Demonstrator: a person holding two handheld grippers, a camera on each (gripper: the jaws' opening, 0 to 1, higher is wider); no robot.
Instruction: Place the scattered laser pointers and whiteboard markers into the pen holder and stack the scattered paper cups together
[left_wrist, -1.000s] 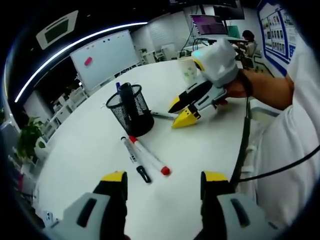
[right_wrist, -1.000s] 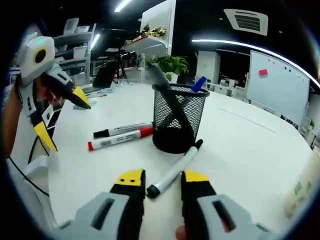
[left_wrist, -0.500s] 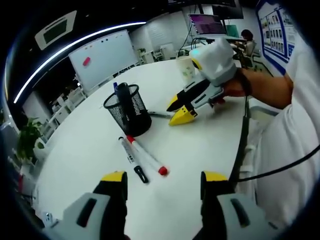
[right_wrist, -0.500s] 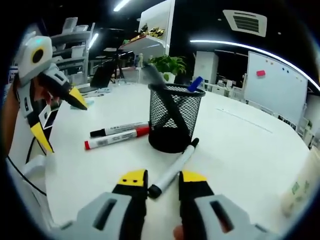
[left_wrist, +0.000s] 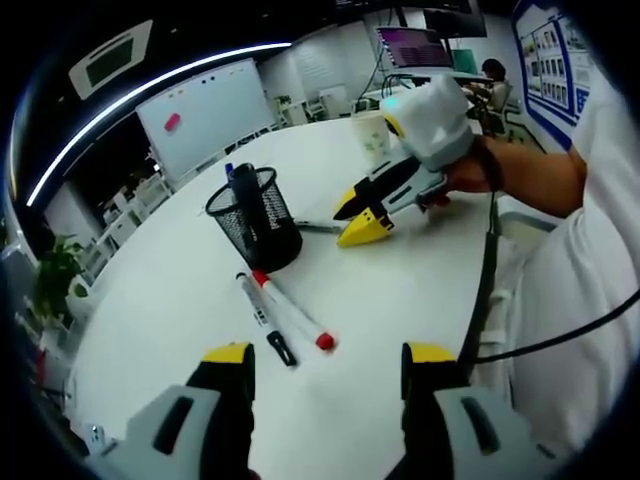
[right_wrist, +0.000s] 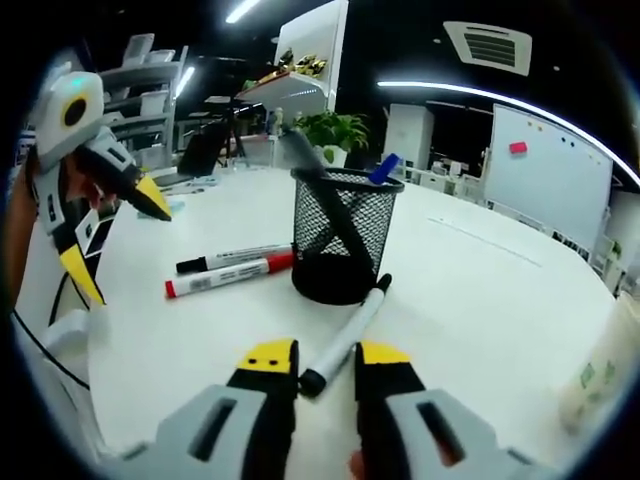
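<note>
Little has shifted in the left gripper view since a second ago: left gripper (left_wrist: 322, 362) hangs wide open, empty, above two markers (left_wrist: 288, 318) beside the holder (left_wrist: 255, 222).

Right gripper view: right gripper (right_wrist: 326, 358) has narrowed around a marker (right_wrist: 345, 337) leaning on the holder (right_wrist: 338, 238), jaws not quite gripping. Best to close squarely on the barrel before lifting. No writing is legible.

The left gripper (left_wrist: 325, 365) hovers with jaws wide apart; the right gripper (right_wrist: 328, 358) has narrowed jaws flanking a marker (right_wrist: 343, 338) by the pen holder (right_wrist: 343, 235).
</note>
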